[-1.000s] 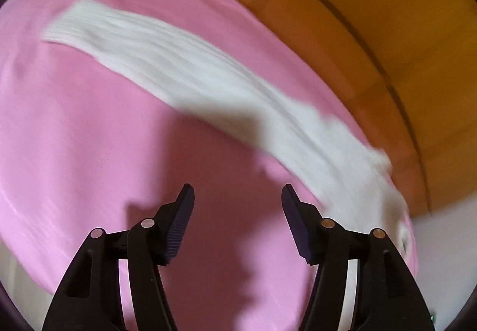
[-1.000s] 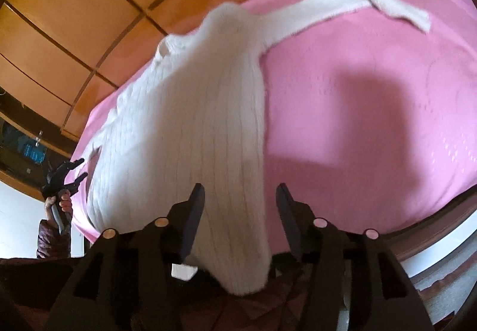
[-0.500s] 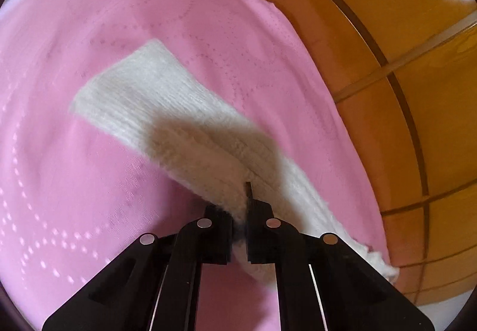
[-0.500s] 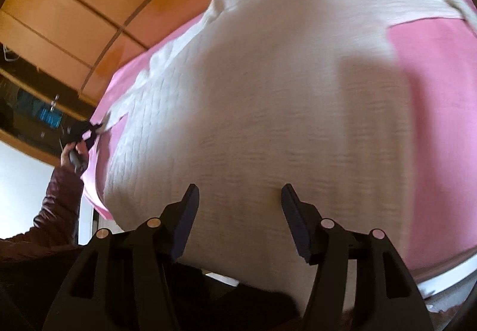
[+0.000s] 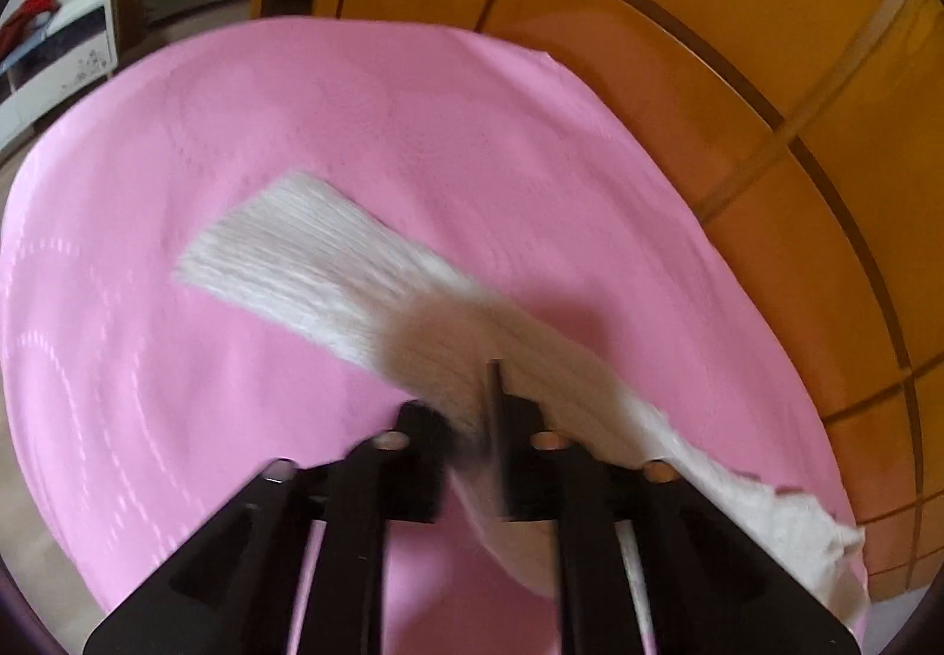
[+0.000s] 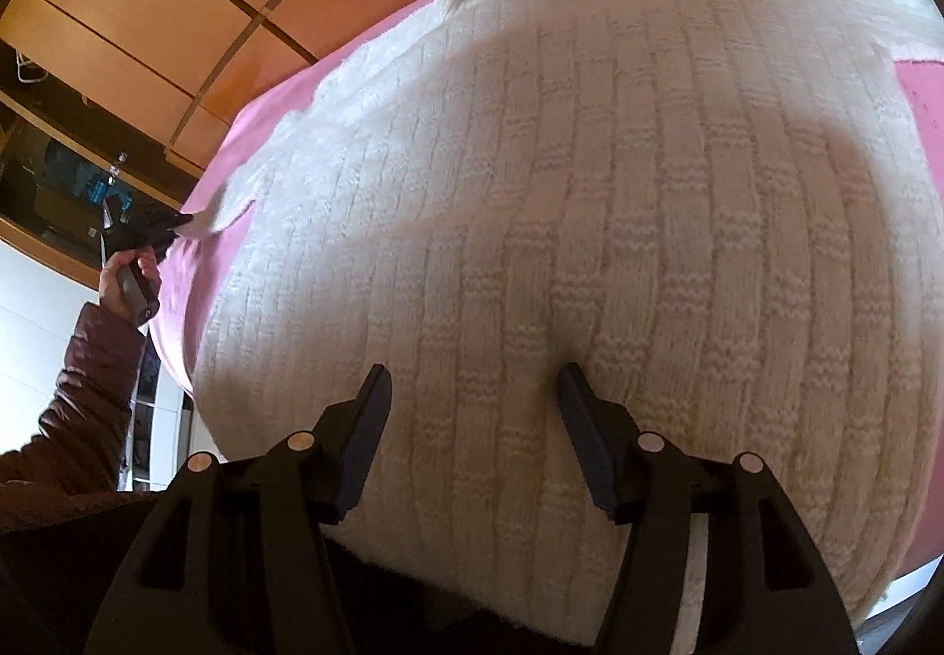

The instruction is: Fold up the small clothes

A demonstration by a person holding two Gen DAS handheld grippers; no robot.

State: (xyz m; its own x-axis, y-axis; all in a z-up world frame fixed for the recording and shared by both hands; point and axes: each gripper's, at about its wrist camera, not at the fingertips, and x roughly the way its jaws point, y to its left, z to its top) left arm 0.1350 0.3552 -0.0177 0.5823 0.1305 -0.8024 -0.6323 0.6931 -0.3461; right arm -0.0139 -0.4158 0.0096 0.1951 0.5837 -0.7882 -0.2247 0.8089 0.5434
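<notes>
— What is the left tool (image 5: 472,419) doing?
— Its jaws are pressed together on the sleeve (image 5: 330,271) of the white sweater (image 6: 590,218), midway along it. The cuff end lies flat on the pink cloth (image 5: 177,419) beyond the tips; the other end trails off to the right, near the wooden panels (image 5: 737,35).
— And the right tool (image 6: 472,389)?
— Spread wide, holding nothing, its tips over the ribbed body of the sweater, which lies spread on the cloth with the collar at the far side. At the left edge, the person's left hand (image 6: 127,277) holds its tool at the sleeve.
</notes>
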